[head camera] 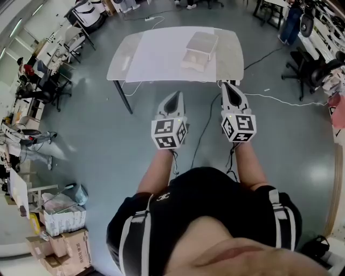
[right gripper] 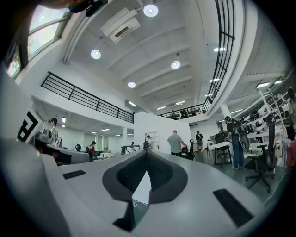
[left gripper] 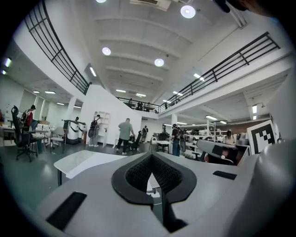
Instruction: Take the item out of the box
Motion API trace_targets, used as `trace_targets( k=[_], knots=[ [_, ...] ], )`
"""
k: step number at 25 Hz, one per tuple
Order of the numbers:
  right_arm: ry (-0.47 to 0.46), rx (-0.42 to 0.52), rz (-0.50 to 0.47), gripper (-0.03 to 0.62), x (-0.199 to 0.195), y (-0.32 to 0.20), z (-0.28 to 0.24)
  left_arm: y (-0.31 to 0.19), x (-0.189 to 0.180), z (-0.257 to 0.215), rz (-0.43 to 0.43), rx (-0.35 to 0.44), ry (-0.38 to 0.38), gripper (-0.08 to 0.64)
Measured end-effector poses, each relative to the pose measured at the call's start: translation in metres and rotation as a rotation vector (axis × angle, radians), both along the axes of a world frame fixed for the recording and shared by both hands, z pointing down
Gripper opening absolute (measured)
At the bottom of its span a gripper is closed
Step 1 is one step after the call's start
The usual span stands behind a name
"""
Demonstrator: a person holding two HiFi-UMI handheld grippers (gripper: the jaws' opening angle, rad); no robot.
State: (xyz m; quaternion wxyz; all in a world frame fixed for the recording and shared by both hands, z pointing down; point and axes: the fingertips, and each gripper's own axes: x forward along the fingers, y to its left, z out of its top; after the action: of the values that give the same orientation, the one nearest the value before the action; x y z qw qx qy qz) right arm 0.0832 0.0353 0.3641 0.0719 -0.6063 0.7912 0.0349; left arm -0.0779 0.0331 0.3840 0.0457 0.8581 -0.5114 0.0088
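left gripper [head camera: 175, 97] and right gripper [head camera: 230, 86] are held out ahead of the person [head camera: 205, 215], side by side, both closed tip to tip and empty, well short of the table [head camera: 156, 59] at 12 o'clock; the box [head camera: 200, 47] sits near its 2 o'clock corner, the item inside not visible

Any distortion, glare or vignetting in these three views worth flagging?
Head view: heavy fisheye, the table edges bow; pale glare patch on the floor. Left gripper view: dark circular vignette, ceiling lamp blown out. Right gripper view: same vignette, railings curved.
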Motion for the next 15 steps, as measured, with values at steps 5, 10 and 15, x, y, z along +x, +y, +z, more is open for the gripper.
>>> trace_targets(
  k=[5, 10, 15],
  knots=[
    [-0.006, 0.003, 0.006, 0.012, 0.013, 0.001, -0.002, 0.002, 0.016, -0.005, 0.019, 0.021, 0.011, 0.012],
    [-0.015, 0.007, 0.000, 0.012, 0.033, 0.001, 0.001, 0.004, 0.038, -0.004, 0.020, 0.033, 0.010, 0.012],
    [-0.006, 0.011, -0.030, 0.012, 0.040, 0.001, 0.003, 0.006, 0.048, 0.003, 0.000, 0.025, 0.013, 0.012]
  ],
)
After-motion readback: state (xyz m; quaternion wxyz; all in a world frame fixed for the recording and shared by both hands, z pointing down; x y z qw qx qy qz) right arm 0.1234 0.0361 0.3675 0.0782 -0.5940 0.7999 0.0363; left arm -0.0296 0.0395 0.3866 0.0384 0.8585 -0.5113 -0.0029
